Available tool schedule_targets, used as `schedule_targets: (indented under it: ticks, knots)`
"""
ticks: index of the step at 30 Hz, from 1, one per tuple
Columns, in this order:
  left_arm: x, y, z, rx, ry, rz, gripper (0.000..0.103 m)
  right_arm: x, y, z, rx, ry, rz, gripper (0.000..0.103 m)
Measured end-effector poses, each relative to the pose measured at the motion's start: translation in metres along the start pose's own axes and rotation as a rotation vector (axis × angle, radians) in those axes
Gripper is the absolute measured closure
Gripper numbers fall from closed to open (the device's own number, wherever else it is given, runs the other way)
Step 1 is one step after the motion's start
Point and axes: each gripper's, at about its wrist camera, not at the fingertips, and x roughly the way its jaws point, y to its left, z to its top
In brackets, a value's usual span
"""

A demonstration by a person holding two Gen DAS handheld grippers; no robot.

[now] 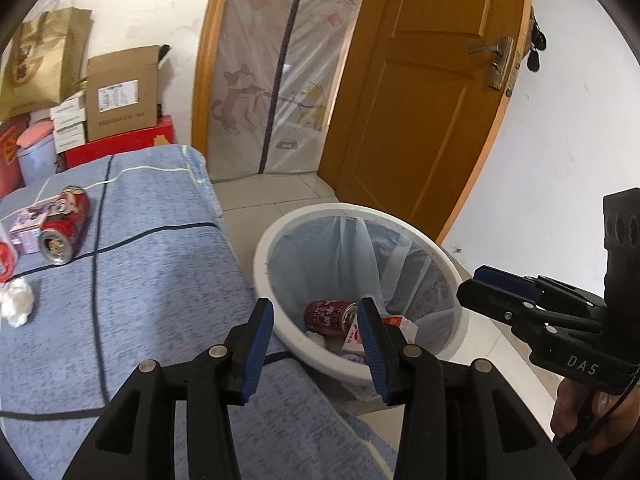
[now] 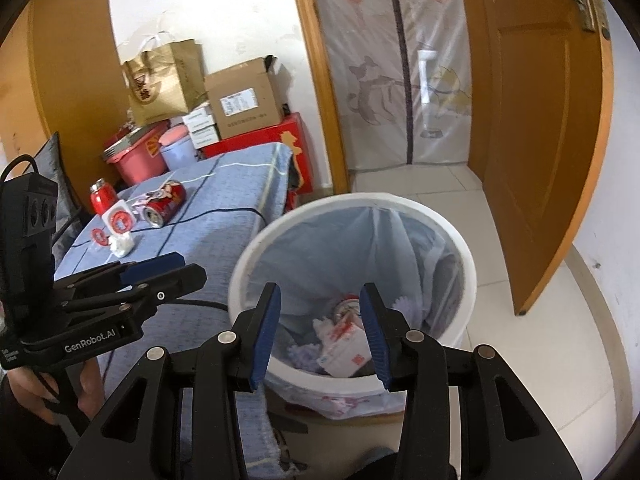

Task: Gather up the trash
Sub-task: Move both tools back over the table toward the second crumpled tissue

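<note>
My left gripper (image 1: 316, 340) is open and holds nothing; it hangs over the near rim of a white bin (image 1: 262, 264) lined with a pale blue bag. A red can (image 1: 326, 314) and a white carton (image 1: 354, 336) lie at the bottom of the bin. My right gripper (image 2: 320, 332) is also open and has nothing between its pads, above the same bin (image 2: 248, 256). On the blue checked cloth of the table (image 1: 160, 280) lie another red can (image 1: 64, 226), a purple carton (image 1: 28, 226) and a crumpled tissue (image 1: 16, 302).
A red flask (image 2: 102, 196) and a white cup with a red logo (image 2: 120, 220) stand at the table's far left. Cardboard boxes (image 2: 244, 100), a paper bag (image 2: 164, 80) and tubs are stacked behind. An open wooden door (image 2: 540, 140) stands to the right of the bin on a tiled floor.
</note>
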Motion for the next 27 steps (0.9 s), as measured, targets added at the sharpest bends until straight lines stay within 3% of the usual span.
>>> schedule_targets:
  ticks: [15,27]
  knots:
    - [-0.057,0.039,-0.018,-0.065,-0.054,0.115,0.059,-0.009,0.052,-0.001,-0.094,-0.036,0.099,0.061]
    - [-0.097,0.065,-0.031,-0.123,-0.097,0.196,0.059,0.001,0.086,0.002,-0.14,-0.005,0.144,0.061]
